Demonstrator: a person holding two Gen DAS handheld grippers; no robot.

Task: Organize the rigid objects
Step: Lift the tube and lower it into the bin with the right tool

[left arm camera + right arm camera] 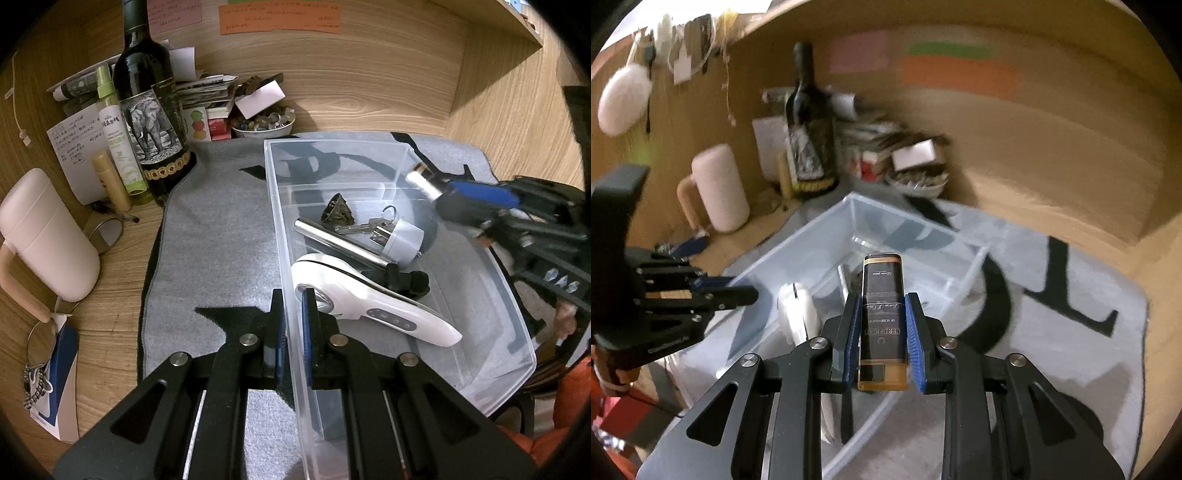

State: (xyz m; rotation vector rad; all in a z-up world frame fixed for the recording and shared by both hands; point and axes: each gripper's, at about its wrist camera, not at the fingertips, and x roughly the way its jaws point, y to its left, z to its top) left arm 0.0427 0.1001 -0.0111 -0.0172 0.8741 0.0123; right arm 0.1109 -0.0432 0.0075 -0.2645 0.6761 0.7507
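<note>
- The step in hand looks like loading: the right gripper [882, 332] pinches a black-and-gold lighter [882, 314] between its blue pads and holds it over the clear plastic bin [517, 325], above the bin's far right rim in the left wrist view.
- The left gripper [291, 325] is pressed onto the bin's near left wall, one finger outside and one inside, and seems to be steadying it.
- Already in the bin: a white handheld device [369, 299] at the near side, a metal tube [340, 240], keys [365, 225], a small white cylindrical piece [402, 240], a dark crumpled lump [338, 210] and a black clip-like part [406, 282].
- The next move probably calls for lowering the lighter into a free patch, likely the right side of the bin, and then spreading the fingers while the bin is held still.
- The bin sits on a grey mat [214, 236] with black letters, laid on a wooden desk [118, 266].
- Far left stand a wine bottle [147, 103], a green spray bottle [118, 136] and a pale pink jug [48, 236]; coloured notes hang on the wooden back wall.
</note>
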